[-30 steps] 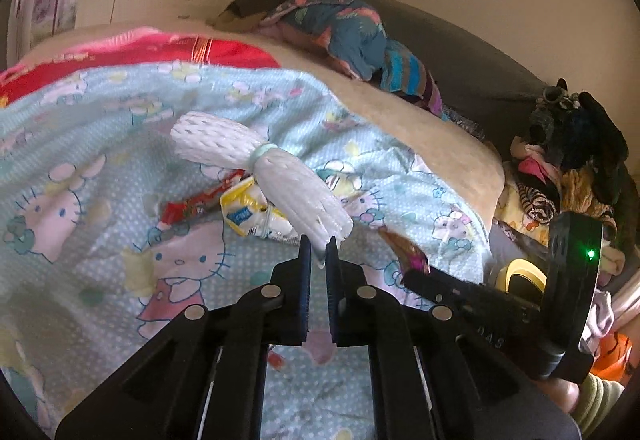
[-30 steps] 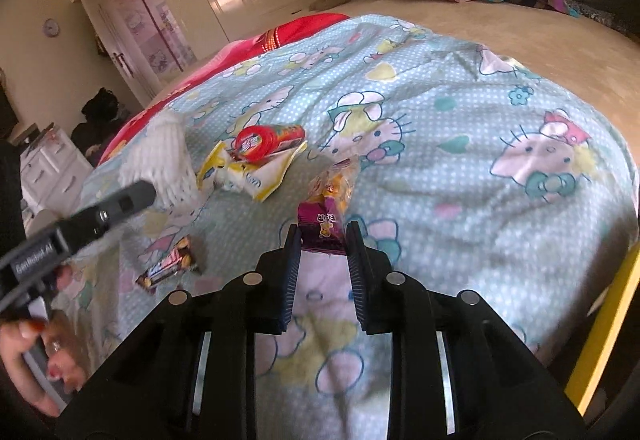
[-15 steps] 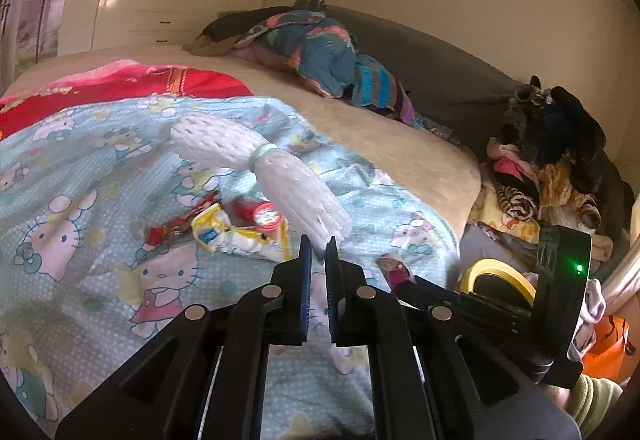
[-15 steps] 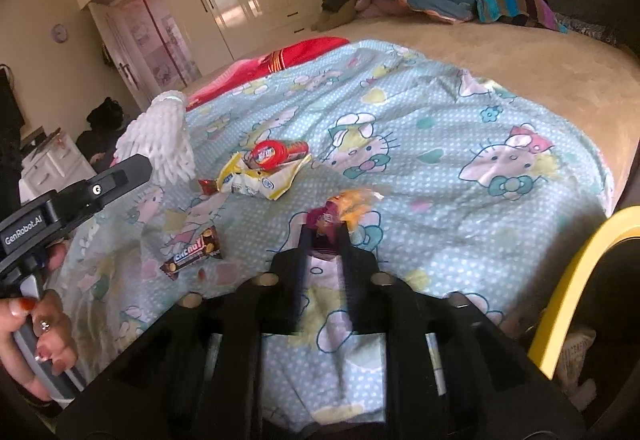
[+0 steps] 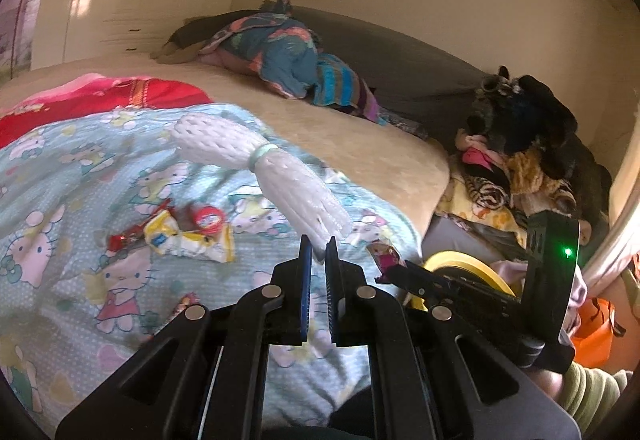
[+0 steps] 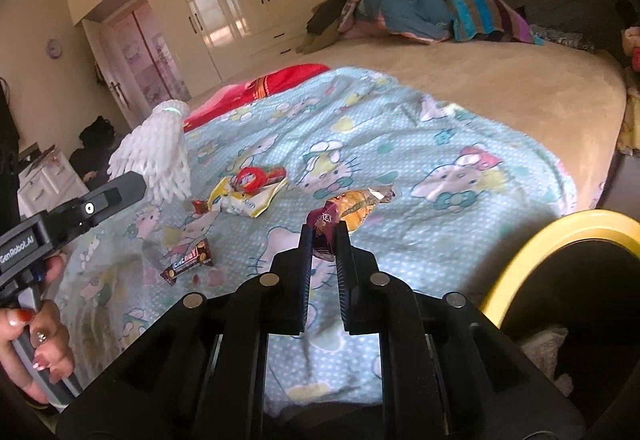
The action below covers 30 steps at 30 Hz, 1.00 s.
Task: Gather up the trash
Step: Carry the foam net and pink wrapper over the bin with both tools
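Carrying two pieces of trash off the bed toward the bin

Holding one catch in each tool, you were in the carry step of the collection, as I judged it: both pieces were gripped and clear of the bedspread (image 6: 440,143), neither yet dropped.

Your left gripper (image 5: 319,254) was clamped on the near tip of the white foam net sleeve (image 5: 256,163). The sleeve stuck out from the jaws toward the upper left of the left wrist view, its banded waist well beyond the pads, so only a small end was pinched.

Your right gripper (image 6: 323,240) had just been closing, and its jaws were clamped on the purple end of the snack wrapper (image 6: 340,213). The wrapper's orange part fanned out above and to the right of the pads.

The yellow-rimmed bin (image 6: 532,240) sat at the lower right of the right wrist view, close beside the right tool. The next move, I judged, called for swinging each piece over that rim before parting the jaws; the long sleeve would need its free end brought inside too.

Work remained on the bedspread: the yellow packet (image 6: 244,199) with the red round lid (image 6: 250,175) on it at centre left, and the brown chocolate bar wrapper (image 6: 188,260) lower left.
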Each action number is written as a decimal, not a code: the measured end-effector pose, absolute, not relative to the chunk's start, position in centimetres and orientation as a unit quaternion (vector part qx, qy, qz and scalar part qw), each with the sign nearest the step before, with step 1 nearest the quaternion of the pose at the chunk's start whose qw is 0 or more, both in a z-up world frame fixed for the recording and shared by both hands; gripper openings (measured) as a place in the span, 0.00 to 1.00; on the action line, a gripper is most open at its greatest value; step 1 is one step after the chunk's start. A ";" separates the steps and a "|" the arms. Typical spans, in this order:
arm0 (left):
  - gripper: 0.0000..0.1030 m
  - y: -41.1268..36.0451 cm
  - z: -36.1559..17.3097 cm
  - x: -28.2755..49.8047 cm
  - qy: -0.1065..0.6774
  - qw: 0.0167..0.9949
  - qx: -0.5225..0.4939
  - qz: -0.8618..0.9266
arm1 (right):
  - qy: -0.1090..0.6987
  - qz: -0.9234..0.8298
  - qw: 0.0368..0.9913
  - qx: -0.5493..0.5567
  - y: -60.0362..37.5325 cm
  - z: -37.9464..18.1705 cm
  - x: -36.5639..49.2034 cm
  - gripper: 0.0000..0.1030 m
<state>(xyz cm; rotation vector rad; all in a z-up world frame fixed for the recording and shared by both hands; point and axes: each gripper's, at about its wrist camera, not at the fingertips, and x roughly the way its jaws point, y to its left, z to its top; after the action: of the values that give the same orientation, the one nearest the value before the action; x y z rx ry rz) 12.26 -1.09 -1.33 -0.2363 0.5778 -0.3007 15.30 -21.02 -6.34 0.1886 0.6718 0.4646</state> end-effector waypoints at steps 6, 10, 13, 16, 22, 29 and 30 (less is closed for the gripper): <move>0.07 -3.6 -0.8 11.4 0.278 0.939 -0.097 -0.175 | 0.320 0.216 0.918 0.094 -23.2 -5.5 14.3 0.08; 0.07 -5.0 -0.6 11.0 0.278 0.938 -0.087 -0.189 | 0.319 0.210 0.920 0.092 -24.3 -5.3 13.6 0.08; 0.07 -5.8 -0.6 10.8 0.279 0.936 -0.079 -0.199 | 0.318 0.206 0.921 0.092 -25.3 -5.1 13.0 0.08; 0.07 -6.7 -0.5 10.5 0.279 0.935 -0.073 -0.208 | 0.317 0.199 0.923 0.088 -26.3 -5.0 12.5 0.08; 0.07 -8.1 -0.4 9.9 0.279 0.932 -0.059 -0.223 | 0.318 0.184 0.926 0.086 -28.4 -5.1 11.5 0.08; 0.07 -9.6 -0.2 9.4 0.279 0.930 -0.045 -0.237 | 0.316 0.166 0.930 0.090 -30.5 -5.1 11.1 0.08; 0.07 -9.8 -0.3 9.4 0.279 0.929 -0.044 -0.240 | 0.316 0.166 0.930 0.090 -30.6 -5.1 11.1 0.08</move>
<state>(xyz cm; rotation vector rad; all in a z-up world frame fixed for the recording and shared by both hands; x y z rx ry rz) 9.37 -9.80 -0.26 -0.0899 0.5725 -0.4909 11.06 -30.65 -5.09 0.1842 0.6463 0.3395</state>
